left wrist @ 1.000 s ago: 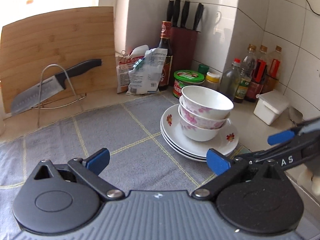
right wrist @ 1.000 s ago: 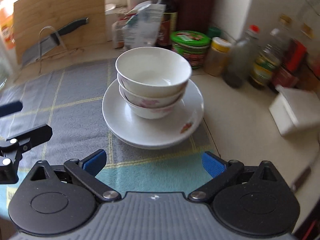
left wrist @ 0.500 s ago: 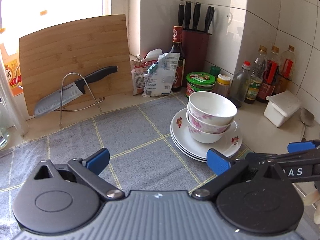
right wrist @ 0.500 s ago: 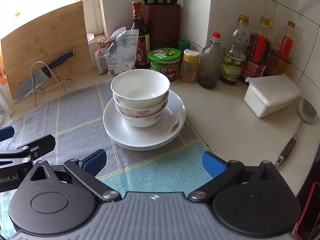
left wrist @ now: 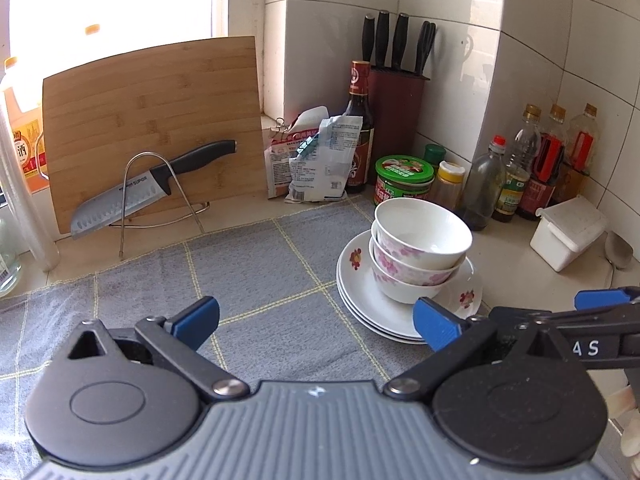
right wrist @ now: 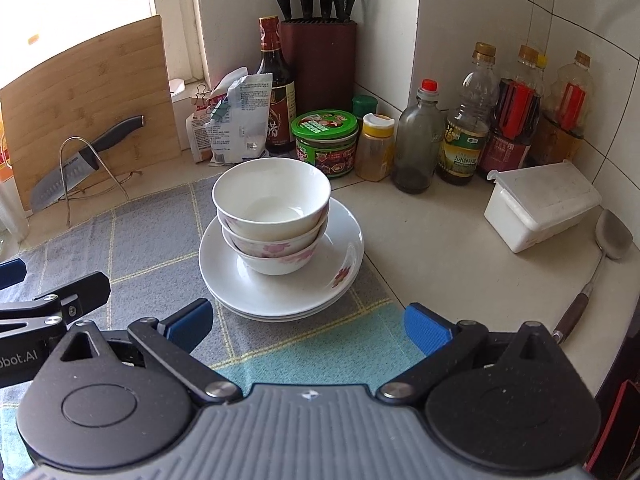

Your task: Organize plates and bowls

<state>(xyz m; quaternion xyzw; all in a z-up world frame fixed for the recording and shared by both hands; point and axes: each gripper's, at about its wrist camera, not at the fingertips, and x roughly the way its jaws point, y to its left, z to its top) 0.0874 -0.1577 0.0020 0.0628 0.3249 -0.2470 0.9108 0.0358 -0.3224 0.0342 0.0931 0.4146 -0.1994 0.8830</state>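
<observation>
Nearest, the left gripper point(left wrist: 316, 314) and the right gripper point(right wrist: 308, 320) both hover over the grey checked cloth point(left wrist: 256, 280) with fingers spread wide, gripping nothing. Just beyond them, three nested bowls point(right wrist: 272, 220) sit on a stack of white plates point(right wrist: 340, 240) at the cloth's right edge. Farther back, jars, bottles and a knife block point(right wrist: 320, 60) line the tiled wall.

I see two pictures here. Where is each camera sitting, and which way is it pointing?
Left wrist: rides on the left gripper, looks forward over the grey cloth; own open jaws show, the right gripper at the edge.
Right wrist: rides on the right gripper, faces the bowls head-on; own open jaws show, the left gripper at the edge.
Shared: bowls nested on stacked plates, knife block, cutting board.
</observation>
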